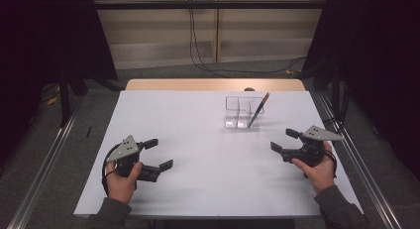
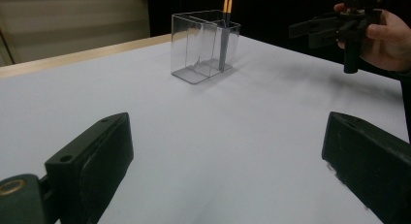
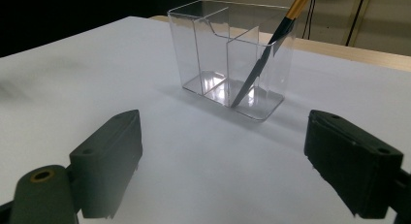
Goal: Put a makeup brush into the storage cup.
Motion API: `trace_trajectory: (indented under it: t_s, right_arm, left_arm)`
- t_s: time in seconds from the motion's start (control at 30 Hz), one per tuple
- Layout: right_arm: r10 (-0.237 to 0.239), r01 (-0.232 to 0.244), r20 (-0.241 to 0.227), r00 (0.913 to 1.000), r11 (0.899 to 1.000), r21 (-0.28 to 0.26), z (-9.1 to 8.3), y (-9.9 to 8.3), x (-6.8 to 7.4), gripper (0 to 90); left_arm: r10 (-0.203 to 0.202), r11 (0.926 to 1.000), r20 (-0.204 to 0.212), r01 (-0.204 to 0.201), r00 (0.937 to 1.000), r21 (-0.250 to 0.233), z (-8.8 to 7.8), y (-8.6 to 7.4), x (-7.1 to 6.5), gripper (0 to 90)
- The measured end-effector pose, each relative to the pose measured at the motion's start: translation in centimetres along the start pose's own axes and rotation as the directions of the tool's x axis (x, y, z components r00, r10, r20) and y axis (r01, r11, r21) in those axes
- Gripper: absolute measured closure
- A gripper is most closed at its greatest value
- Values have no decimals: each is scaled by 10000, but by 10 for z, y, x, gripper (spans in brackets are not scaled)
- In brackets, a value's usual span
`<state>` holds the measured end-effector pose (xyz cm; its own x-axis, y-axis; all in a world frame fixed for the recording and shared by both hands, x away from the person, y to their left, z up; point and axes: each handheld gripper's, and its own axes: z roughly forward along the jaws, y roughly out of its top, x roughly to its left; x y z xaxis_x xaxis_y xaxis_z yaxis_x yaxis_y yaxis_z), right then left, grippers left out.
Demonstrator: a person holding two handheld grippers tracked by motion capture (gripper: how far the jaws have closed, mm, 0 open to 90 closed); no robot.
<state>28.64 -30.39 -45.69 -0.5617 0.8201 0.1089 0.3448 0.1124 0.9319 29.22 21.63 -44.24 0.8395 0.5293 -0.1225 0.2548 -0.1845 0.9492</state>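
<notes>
Clear divided holder [image 3: 228,59] (leaning pen [image 3: 271,44] inside)

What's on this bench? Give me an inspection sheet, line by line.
Surface: white table top, wooden strip at far edge.
Job's things: clear divided holder, upright; one pen leaning in an end compartment.
Clutter: nothing seen.
Grippers: left gripper open, empty; right gripper open, empty; both hand-held near the table's near corners.
Cables: black cables on the floor beyond the table.
Surroundings: dark curtains, metal rails.

A clear plastic divided holder [image 1: 242,112] stands upright on the white table, a gold-and-black pen [image 1: 258,110] leaning inside.
</notes>
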Motion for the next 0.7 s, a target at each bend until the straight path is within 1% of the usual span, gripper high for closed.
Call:
trace_trajectory:
  t_s: [0.03,0.07,0.1,0.13,0.17,0.4,0.43,0.57,0.7]
  right_arm:
    - [32,-33,26,10000,10000,25,-1,0,0,132]
    - [-13,13,-3,10000,10000,61,-1,0,0,132]
    - [-61,61,-19,10000,10000,65,-1,-1,0,132]
    - [-24,24,-21,10000,10000,67,-2,-1,0,132]
    - [-20,20,7,10000,10000,77,-2,-2,-1,132]
    - [23,-24,27,10000,10000,74,-10,-4,-2,132]
    - [-26,26,1,10000,10000,63,-11,-4,-2,132]
    - [58,-59,104,9999,10000,58,-14,-6,-3,132]
    - [-27,25,140,9999,10000,96,-17,-8,-3,132]
  left_arm:
    - [14,10000,77,-14,10000,10,0,0,0,41]
    - [-29,10000,9,29,10000,-8,1,0,0,41]
    - [-41,10000,129,41,9999,-31,1,0,0,41]
    - [-37,10000,59,37,10000,12,1,0,0,41]
    - [-26,10000,118,26,9999,-8,1,0,0,41]
    - [4,10000,115,-5,9999,23,2,0,0,41]
    - [18,10000,40,-19,10000,35,2,0,0,41]
    - [19,10000,28,-19,10000,23,3,1,0,41]
    - [42,10000,64,-42,10000,65,4,0,0,41]
